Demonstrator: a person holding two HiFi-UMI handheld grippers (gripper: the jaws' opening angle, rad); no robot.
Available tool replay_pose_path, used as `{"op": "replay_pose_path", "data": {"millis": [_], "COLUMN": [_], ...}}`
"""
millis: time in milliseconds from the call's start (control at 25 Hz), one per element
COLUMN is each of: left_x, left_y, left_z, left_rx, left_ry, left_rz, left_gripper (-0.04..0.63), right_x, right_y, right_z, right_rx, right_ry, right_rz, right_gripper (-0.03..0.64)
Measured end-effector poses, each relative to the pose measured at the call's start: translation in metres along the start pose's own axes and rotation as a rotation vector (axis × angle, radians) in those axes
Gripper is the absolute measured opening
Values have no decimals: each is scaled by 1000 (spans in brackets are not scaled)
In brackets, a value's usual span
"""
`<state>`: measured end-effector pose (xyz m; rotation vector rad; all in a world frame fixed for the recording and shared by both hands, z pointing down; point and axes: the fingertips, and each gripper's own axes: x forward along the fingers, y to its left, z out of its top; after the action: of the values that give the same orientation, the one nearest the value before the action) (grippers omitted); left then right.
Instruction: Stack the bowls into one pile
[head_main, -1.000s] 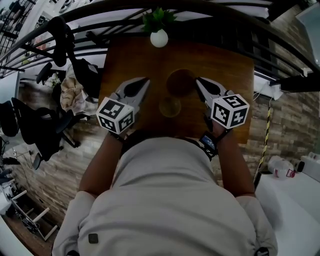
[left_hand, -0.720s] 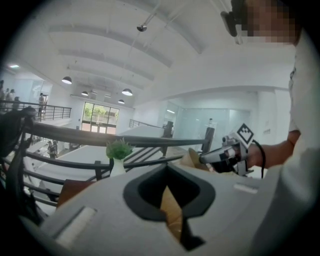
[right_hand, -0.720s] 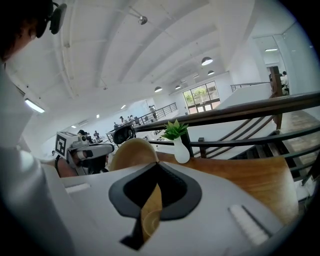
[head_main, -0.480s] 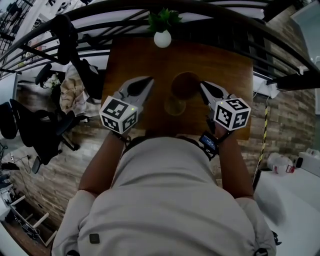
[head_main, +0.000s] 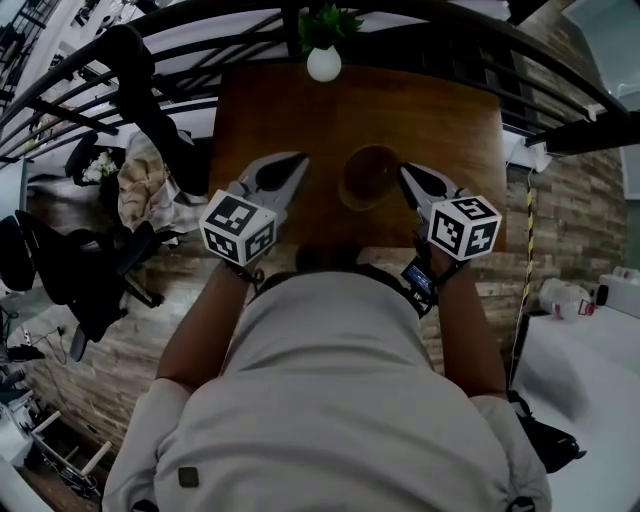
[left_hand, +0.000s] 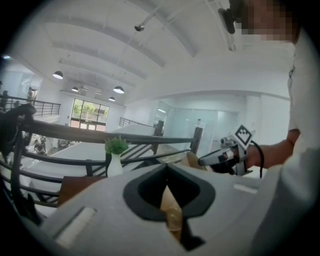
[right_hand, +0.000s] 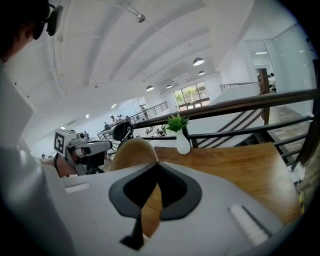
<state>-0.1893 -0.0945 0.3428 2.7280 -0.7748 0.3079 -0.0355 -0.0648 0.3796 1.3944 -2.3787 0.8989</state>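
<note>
Bowls (head_main: 370, 177) at frame centre seem one pile already; left gripper (head_main: 297, 161) and right gripper (head_main: 405, 171) flank it, closed, empty.

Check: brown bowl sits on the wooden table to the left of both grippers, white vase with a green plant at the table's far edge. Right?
Not quite. The brown bowl is not left of both grippers: it sits between the left gripper and the right gripper, nearer the right one, as the head view shows. The rest holds: it is on the wooden table, with the white vase at the far edge.

Brown bowl (head_main: 370, 177) on brown wooden table (head_main: 270, 110), white vase (head_main: 323, 63)
</note>
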Motion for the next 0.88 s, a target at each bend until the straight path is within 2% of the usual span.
{"op": "replay_pose_path", "data": {"millis": [240, 400, 880], "left_x": [-21, -29, 4], "left_y": [-14, -17, -22], "left_z": [-24, -36, -44], "left_rx": [-12, -26, -63], "left_ry": [19, 24, 50], "left_rz": [-46, -49, -2], "left_gripper": [5, 3, 5], "right_x": [-14, -21, -14], "right_y": [22, 26, -10], "right_z": [-23, -37, -37], "right_rx": [13, 13, 1], "right_ry": [-1, 12, 78], "right_rz": [-36, -56, 3], "right_gripper": [14, 14, 14]}}
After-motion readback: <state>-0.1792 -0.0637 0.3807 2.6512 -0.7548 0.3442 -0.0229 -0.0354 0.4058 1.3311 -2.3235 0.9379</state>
